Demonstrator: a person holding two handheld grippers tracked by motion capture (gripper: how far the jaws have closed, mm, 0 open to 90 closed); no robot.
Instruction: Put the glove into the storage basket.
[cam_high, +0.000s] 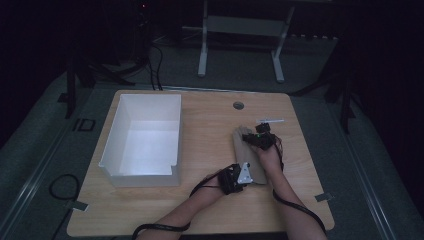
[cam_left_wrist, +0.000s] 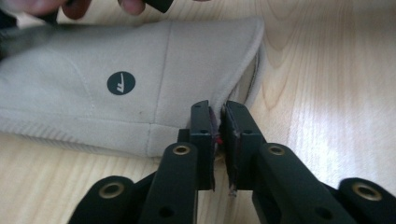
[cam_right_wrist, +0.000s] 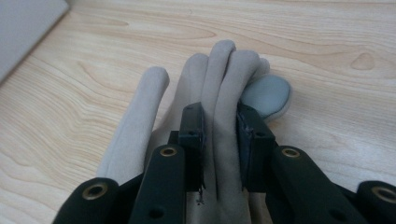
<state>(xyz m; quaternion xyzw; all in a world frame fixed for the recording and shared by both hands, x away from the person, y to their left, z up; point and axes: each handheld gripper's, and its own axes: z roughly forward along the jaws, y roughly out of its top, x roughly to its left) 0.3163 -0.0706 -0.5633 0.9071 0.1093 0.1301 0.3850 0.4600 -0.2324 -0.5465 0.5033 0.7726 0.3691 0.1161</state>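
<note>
Flat on the wooden desk lay a soft beige glove; left tongs clamped its cuff, right tongs gripped 1 finger.

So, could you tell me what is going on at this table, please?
A person is handling a beige glove lying on the wooden table with a gripper in each hand. The left gripper is shut on the glove's cuff edge, and the right gripper clamps its fingers at the far end. The glove lies stretched flat between them. An open white box stands to the left with nothing visible inside it.
</note>
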